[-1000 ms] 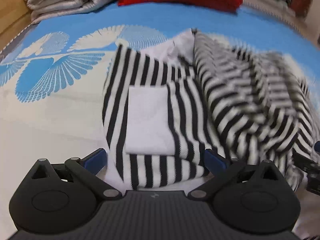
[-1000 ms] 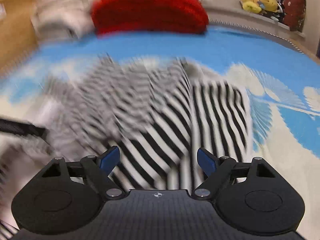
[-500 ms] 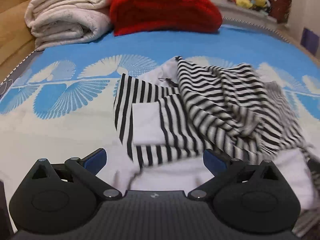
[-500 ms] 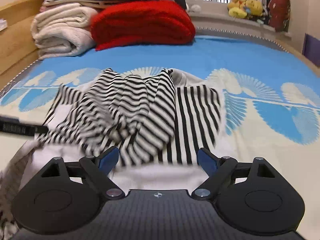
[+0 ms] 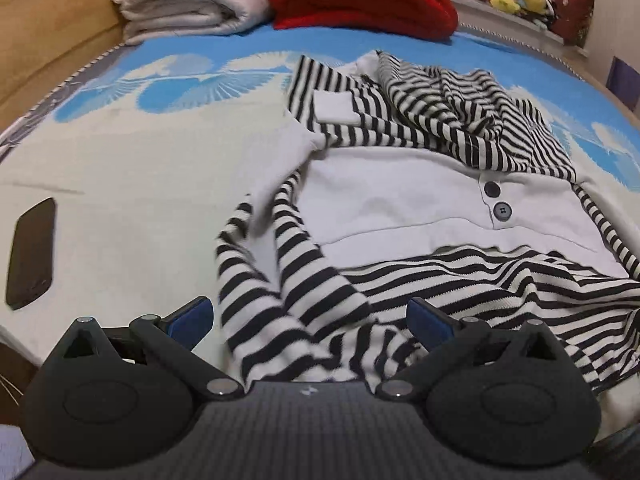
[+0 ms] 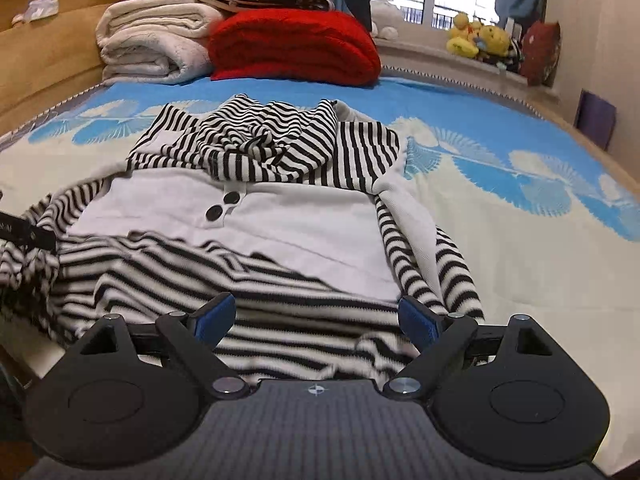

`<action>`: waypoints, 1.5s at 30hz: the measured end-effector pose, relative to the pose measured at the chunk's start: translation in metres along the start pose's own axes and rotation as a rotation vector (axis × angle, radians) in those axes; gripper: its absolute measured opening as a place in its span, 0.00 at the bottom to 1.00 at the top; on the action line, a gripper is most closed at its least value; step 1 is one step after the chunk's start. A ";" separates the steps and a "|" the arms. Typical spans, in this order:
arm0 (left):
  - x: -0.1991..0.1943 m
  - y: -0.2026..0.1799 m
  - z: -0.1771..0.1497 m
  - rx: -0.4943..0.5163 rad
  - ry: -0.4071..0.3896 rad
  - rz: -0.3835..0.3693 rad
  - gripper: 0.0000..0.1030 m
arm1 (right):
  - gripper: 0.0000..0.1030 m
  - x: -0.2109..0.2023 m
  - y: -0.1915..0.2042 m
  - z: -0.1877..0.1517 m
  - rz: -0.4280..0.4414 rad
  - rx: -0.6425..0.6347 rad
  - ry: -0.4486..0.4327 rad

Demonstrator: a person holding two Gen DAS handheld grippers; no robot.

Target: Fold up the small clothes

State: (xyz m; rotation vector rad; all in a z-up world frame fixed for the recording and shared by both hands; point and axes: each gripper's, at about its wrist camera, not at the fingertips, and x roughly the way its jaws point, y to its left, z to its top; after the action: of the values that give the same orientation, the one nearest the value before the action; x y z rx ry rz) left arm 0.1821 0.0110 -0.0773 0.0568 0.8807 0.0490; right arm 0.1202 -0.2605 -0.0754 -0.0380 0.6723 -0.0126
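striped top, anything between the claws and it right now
Nothing visible. The striped top lies spread on the bed, its near hem directly under both open claws, left and right. The phone lies off to the side, clear of the cloth.

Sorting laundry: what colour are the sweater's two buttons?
Dark, near black buttons; clearest in the left wrist view.

The left gripper [image 5: 310, 318] is held with its jaws spread wide. The right gripper [image 6: 316, 316] is likewise held agape, angled downward.
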 end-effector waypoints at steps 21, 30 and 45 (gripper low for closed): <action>-0.015 0.002 -0.026 -0.002 -0.016 0.061 1.00 | 0.86 -0.028 -0.010 -0.027 -0.025 0.011 -0.021; -0.005 0.010 -0.021 -0.037 0.007 0.053 1.00 | 0.86 -0.021 -0.012 -0.024 -0.063 -0.003 -0.011; 0.047 0.052 -0.009 -0.209 0.178 -0.048 1.00 | 0.90 0.008 -0.082 -0.031 -0.074 0.318 0.079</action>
State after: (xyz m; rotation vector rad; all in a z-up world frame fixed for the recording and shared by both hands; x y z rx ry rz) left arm 0.2038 0.0659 -0.1153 -0.1660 1.0504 0.1021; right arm 0.1067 -0.3435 -0.1015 0.2451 0.7413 -0.1926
